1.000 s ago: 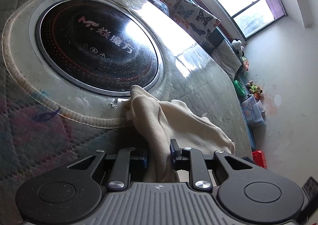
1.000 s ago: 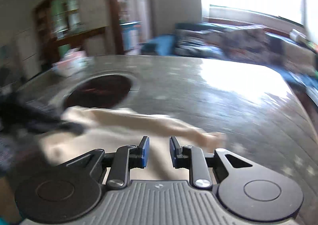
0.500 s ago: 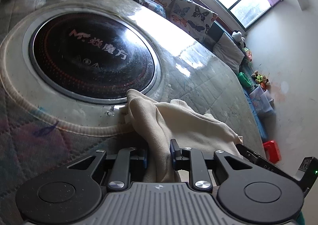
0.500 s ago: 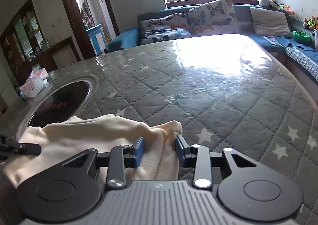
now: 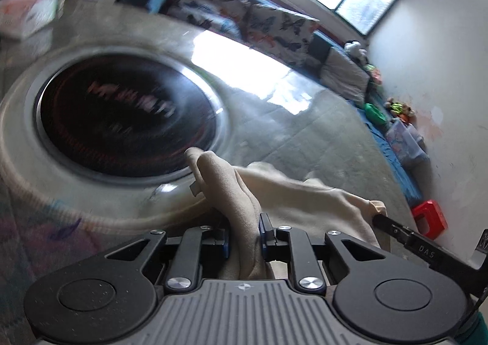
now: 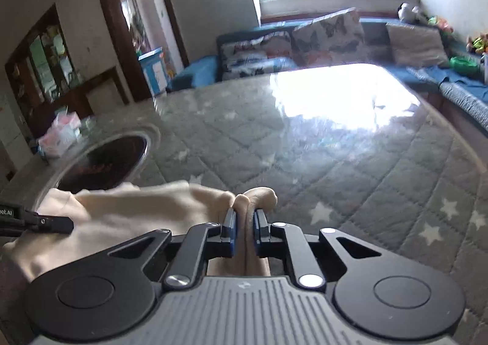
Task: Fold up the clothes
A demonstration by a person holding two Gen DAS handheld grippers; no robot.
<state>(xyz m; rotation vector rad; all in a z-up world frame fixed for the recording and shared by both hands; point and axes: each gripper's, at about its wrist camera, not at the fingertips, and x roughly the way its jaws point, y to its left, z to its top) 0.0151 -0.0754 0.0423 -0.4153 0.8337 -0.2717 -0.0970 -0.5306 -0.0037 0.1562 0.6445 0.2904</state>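
A cream garment [image 5: 292,195] lies bunched on the quilted table cover, next to the round black cooktop. My left gripper [image 5: 244,233] is shut on one bunched edge of it. My right gripper [image 6: 244,230] is shut on another bunched edge of the same garment [image 6: 146,207], on the star-patterned quilt. The right gripper's tip [image 5: 393,226] shows at the right of the left wrist view, touching the cloth. The left gripper's tip [image 6: 45,221] shows at the left of the right wrist view. The cloth spans between the two.
A round black cooktop [image 5: 128,119] is set in the table [image 6: 335,162], left of the garment. A tissue box [image 6: 61,134] stands beyond it. A sofa with butterfly cushions [image 6: 323,37] runs along the far side. A red stool [image 5: 430,218] is on the floor.
My right gripper has closed on the garment's edge; half a second ago its jaws stood open around it. The left gripper keeps its hold and has swung, blurring its view.
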